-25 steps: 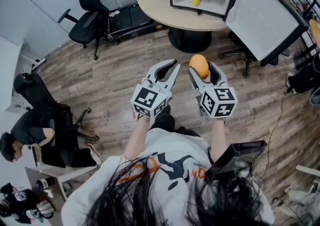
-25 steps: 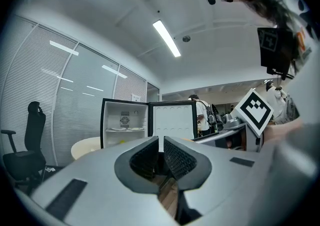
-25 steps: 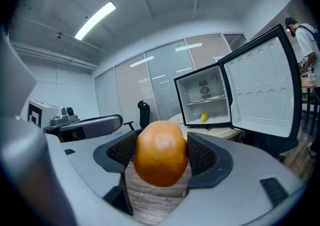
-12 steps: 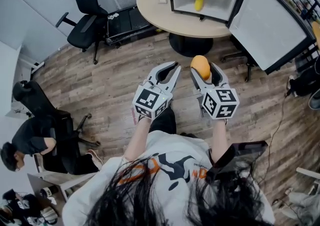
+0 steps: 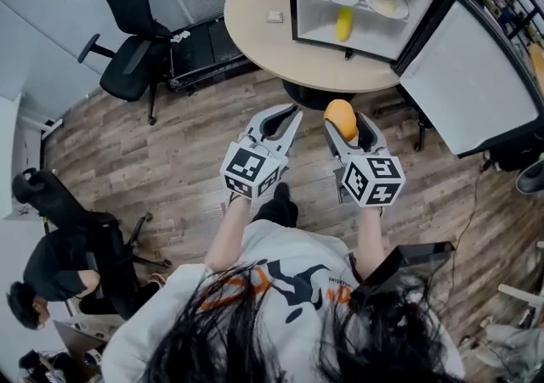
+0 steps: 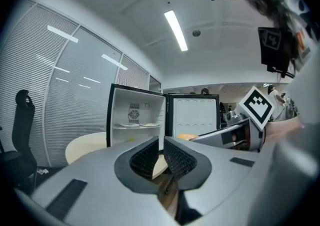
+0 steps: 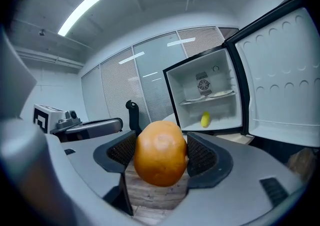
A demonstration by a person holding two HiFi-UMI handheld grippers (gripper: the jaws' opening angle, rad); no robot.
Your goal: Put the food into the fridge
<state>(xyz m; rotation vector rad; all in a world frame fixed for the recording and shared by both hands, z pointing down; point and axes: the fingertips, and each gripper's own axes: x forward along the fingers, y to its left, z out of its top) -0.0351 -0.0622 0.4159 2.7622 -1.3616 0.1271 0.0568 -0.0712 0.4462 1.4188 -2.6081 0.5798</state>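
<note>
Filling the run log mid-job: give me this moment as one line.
right gripper: shut on orange fruit | left gripper: shut, empty | fridge: open

The left gripper [image 5: 293,111] and right gripper [image 5: 346,118] are pale grey; behind the jaws each carries a cube [image 5: 249,171] of black-and-white square markers. Dark gridded pads [image 6: 178,159] line the jaws. White T-shirt [image 5: 280,262], black and orange print.

An office — swivel chairs [image 5: 127,42], glass partition blinds [image 6: 60,99], round meeting table [image 5: 272,42].
</note>
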